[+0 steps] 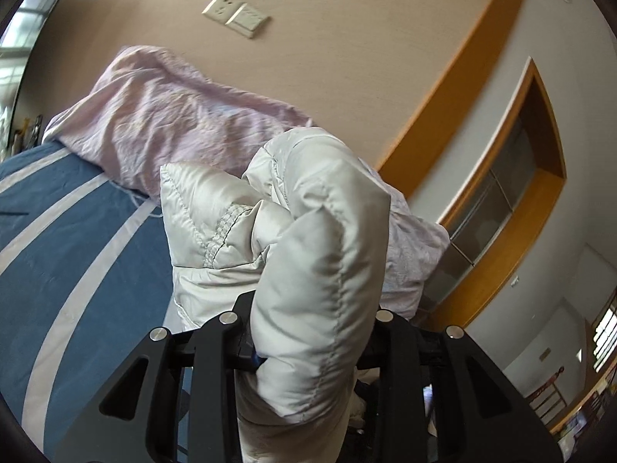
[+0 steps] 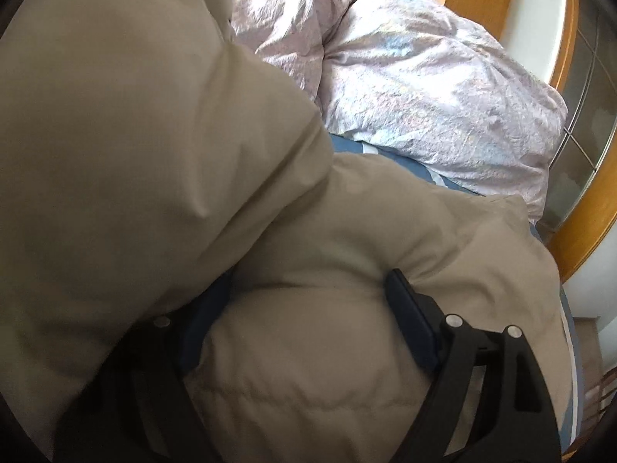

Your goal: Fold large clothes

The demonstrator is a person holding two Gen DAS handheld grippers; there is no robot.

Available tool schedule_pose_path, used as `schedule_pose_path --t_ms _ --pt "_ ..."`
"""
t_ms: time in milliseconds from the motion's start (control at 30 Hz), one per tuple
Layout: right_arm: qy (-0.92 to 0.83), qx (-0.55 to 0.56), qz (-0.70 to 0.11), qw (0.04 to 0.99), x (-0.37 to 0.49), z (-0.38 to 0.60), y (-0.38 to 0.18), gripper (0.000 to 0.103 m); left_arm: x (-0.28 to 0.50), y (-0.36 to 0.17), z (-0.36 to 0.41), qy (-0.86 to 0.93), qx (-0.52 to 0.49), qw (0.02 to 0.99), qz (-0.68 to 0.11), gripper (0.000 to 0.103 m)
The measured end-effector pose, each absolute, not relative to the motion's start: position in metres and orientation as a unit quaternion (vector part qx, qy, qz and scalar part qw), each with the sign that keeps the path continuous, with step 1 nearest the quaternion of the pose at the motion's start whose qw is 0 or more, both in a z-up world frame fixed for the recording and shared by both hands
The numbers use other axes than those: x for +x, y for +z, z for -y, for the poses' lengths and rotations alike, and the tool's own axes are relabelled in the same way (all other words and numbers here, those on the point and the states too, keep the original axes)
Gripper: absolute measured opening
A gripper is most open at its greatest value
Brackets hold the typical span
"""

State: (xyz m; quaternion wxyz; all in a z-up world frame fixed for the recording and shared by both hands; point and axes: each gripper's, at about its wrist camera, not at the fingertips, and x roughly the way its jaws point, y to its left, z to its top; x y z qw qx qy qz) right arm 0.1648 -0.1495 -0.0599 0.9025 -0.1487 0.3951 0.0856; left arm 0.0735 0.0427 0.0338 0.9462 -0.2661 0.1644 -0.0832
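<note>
Jacket (image 1: 308, 270) pinched in left tongs (image 1: 308, 351); right tongs (image 2: 308, 308) clamp its beige side.

The left wrist view looks along its gripper (image 1: 308, 347), tilted up toward the wall (image 1: 327, 58), very near the padded jacket (image 1: 320, 239). The right wrist view looks down, pressed close against it. Both views share the pink duvet (image 2: 424, 88) and blue bed sheet (image 1: 58, 231).

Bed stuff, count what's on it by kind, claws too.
Puffy jacket: 1
Lilac duvet: 1
Blue striped sheet: 1
Claws: 2, left claw and right claw, each clamped on the jacket
Total: 5
</note>
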Motion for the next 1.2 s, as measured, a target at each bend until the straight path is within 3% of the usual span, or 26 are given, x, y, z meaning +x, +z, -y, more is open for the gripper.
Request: schedule_pose_path --t_ms 233,567,833,1200 --pt "0.078 -0.110 -0.360 0.923 0.150 0.184 -0.030 0.086 0.075 0.039 -0.023 -0.092 -0.242 0.952 -0.161 0.031" --pt "0.091 -0.132 -0.376 0.913 0.168 0.164 -0.035 0.082 0.075 0.041 0.004 -0.103 -0.209 0.958 -0.168 0.031" --pt "0.011 -0.080 -0.305 0.949 0.129 0.261 0.019 0.090 0.077 0.045 0.031 -0.123 -0.178 0.962 -0.167 0.031" --pt "-0.074 -0.002 -0.390 0.918 0.142 0.347 -0.012 0.089 0.078 0.042 0.124 -0.187 -0.074 0.962 -0.185 0.031"
